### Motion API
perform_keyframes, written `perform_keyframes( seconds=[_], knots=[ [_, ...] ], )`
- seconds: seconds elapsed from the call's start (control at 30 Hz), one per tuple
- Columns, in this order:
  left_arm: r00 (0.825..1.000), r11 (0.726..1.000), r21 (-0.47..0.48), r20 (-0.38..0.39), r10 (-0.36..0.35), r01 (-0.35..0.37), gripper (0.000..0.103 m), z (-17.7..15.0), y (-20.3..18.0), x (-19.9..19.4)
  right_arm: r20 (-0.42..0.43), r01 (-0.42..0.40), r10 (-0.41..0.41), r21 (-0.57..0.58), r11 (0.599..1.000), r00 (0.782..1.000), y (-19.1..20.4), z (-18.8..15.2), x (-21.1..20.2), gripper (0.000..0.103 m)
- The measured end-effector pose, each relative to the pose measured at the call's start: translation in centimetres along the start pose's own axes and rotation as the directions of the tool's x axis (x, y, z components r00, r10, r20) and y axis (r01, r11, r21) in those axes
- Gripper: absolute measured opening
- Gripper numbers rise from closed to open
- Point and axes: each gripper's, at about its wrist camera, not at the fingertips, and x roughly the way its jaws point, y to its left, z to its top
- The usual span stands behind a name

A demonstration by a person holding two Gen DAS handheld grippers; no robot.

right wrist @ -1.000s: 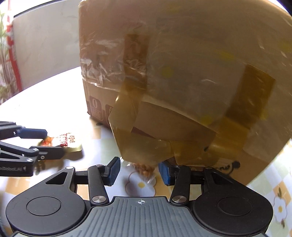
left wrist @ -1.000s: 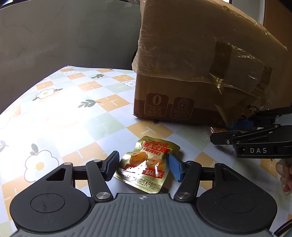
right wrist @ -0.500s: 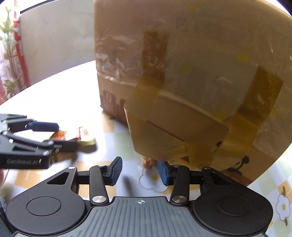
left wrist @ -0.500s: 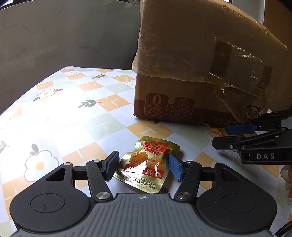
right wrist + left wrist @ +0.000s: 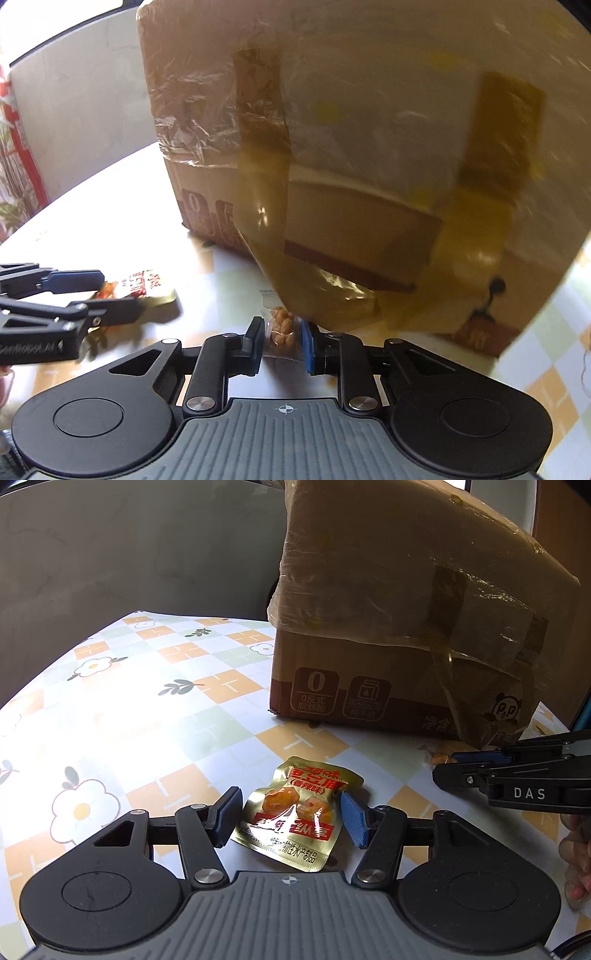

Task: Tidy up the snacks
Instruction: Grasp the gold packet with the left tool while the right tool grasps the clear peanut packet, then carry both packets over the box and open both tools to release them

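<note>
Gold snack pouch (image 5: 299, 814) lies flat on flowered tablecloth (image 5: 122, 716), between your left gripper (image 5: 290, 818) pads, jaws closing, not pressing. Your right gripper (image 5: 282, 341) clamps clear peanut packet (image 5: 282, 328) near taped cardboard box (image 5: 402, 627).

Cardboard box (image 5: 369, 147) top cropped and blurred, clear snack bag (image 5: 282, 328) partly hidden (under tape flap)

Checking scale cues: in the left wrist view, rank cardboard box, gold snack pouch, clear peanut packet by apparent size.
1. cardboard box, by far the largest.
2. gold snack pouch, though it lies nearest the camera.
3. clear peanut packet, mostly hidden behind the right gripper, so its rank is unsure.
</note>
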Motion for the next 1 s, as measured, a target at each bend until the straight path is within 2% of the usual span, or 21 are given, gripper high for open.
perform_keyframes(
  seconds=[0.3, 0.5, 0.8, 0.9, 1.0],
  knots=[
    [0.998, 0.998, 0.024, -0.022, -0.062, 0.062, 0.056, -1.0, -1.6, -1.6, 0.025, 0.002, -0.005, 0.114, 0.993, 1.000, -1.2, -3.2, -3.7, 0.019],
    [0.997, 0.996, 0.041, 0.007, -0.076, 0.076, 0.055, -0.6, -2.6, -3.2, 0.060, 0.014, -0.025, 0.175, 0.985, 0.998, -2.2, -4.9, -6.3, 0.019],
    [0.989, 0.993, 0.082, 0.117, -0.093, 0.084, 0.055, 1.9, -3.9, -6.7, 0.172, 0.027, -0.061, 0.197, 0.980, 0.983, -2.9, -4.5, -9.7, 0.019],
    [0.980, 0.991, 0.100, 0.167, -0.108, 0.092, 0.055, 3.5, -4.3, -8.1, 0.229, 0.029, -0.076, 0.201, 0.979, 0.970, -3.3, -3.6, -11.4, 0.019],
    [0.963, 0.986, 0.134, 0.237, -0.127, 0.097, 0.055, 5.8, -5.0, -9.8, 0.298, 0.031, -0.090, 0.198, 0.980, 0.950, -3.8, -2.0, -13.4, 0.019]
  ],
)
